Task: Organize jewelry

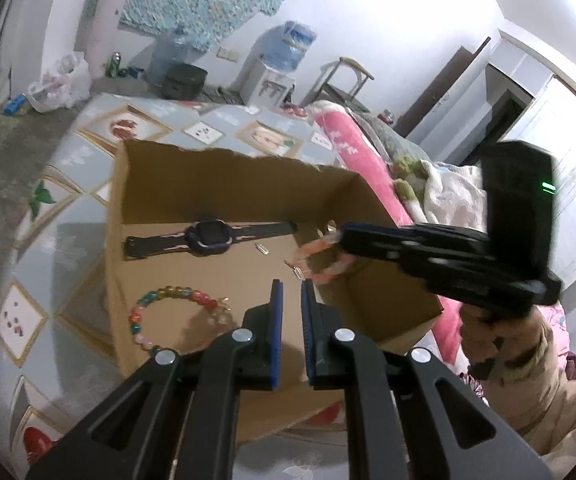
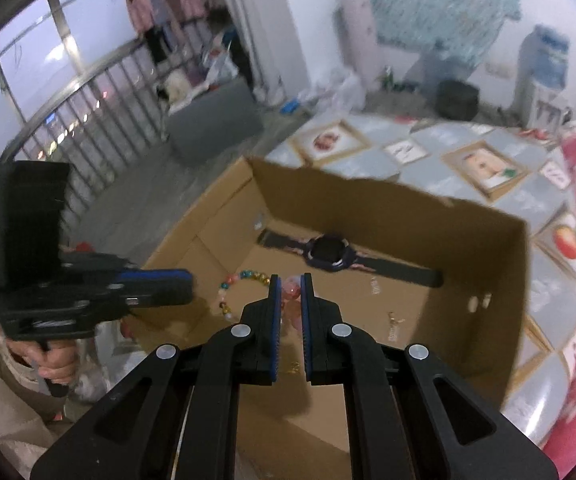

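Inside the cardboard box (image 1: 223,184) on the table (image 1: 67,208), the right hand-held gripper (image 1: 338,236) pinches a pink bracelet (image 1: 320,260) while the left hand-held gripper (image 1: 292,284) hangs closed and empty; a weak pinch could let it drop askew.

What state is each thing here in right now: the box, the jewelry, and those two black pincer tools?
Cardboard box: open-topped, on the patterned cloth.
Watch: flat on the box floor, strap stretched out.
Multicolored bead bracelet: lying loose inside the box.
Pink bracelet: pinched by the right gripper, over the box.
Left gripper: nearly shut, empty.
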Demonstrator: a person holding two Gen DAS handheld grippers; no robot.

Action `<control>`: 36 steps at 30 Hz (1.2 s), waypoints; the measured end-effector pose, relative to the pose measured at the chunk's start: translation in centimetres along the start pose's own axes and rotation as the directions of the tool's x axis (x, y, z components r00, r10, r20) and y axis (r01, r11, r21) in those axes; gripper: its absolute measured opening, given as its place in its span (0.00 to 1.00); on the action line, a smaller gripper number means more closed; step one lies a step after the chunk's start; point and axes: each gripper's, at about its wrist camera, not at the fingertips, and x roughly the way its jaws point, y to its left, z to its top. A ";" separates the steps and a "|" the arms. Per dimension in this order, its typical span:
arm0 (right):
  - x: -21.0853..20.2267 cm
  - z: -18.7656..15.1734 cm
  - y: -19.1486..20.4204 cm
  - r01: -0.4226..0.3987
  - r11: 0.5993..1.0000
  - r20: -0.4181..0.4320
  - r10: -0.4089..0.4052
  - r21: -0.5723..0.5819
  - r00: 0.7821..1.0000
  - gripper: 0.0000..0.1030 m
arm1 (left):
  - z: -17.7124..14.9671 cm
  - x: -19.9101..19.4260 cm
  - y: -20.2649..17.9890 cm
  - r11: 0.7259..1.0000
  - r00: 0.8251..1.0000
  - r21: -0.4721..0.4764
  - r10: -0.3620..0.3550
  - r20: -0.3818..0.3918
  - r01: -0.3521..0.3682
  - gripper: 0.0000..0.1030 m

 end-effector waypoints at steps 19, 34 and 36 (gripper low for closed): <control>-10.6 -5.6 -3.7 0.188 0.944 0.200 -0.246 0.272 0.948 0.55 | -2.3 -6.3 1.3 0.981 0.971 0.027 0.189 0.145 -0.194 0.71; -5.7 -11.2 -8.9 -0.034 0.839 0.056 0.004 0.543 0.998 0.68 | -5.4 -0.8 5.9 0.966 0.995 -0.255 0.028 -0.091 -0.051 0.84; -5.5 -10.9 -8.0 0.013 0.861 0.030 -0.032 0.508 0.999 0.68 | -5.6 -0.9 5.3 0.967 0.995 -0.239 0.065 -0.082 -0.083 0.84</control>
